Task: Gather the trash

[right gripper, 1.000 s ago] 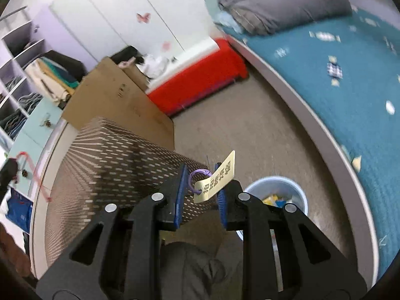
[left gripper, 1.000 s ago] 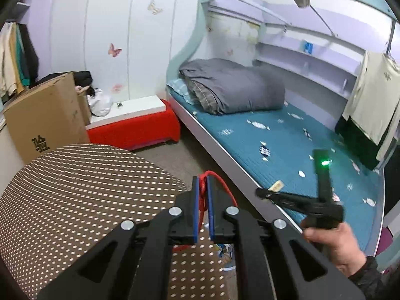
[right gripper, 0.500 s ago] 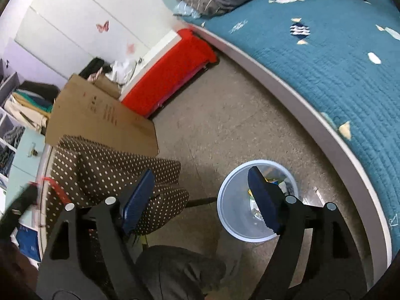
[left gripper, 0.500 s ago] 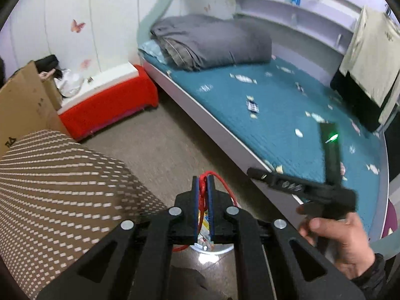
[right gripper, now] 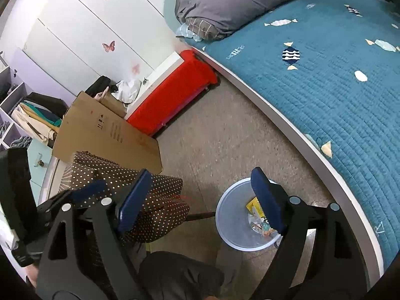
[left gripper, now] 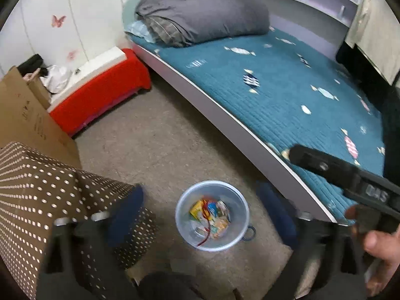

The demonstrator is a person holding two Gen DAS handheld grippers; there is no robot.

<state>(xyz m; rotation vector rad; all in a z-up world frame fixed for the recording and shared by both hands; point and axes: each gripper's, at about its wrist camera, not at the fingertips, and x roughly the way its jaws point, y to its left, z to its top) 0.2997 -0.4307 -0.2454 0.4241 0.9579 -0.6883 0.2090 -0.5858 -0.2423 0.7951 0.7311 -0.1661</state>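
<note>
Left wrist view: the left claw [left gripper: 202, 205] hangs over the bin [left gripper: 212, 243] — jaws just opened wide, nothing between them; a red cord [left gripper: 205, 221] lies inside among wrappers.

Right wrist view: the right claw [right gripper: 203, 197] — also freshly opened, empty — straddles the bin's [right gripper: 230, 225] near rim.

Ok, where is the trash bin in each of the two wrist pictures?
Left wrist: trash bin sits low in the middle, on the floor.
Right wrist: the bin sits low and right of middle, partly behind a blue pad.
Shared landmark: the red bench at the head of the bed.
</note>
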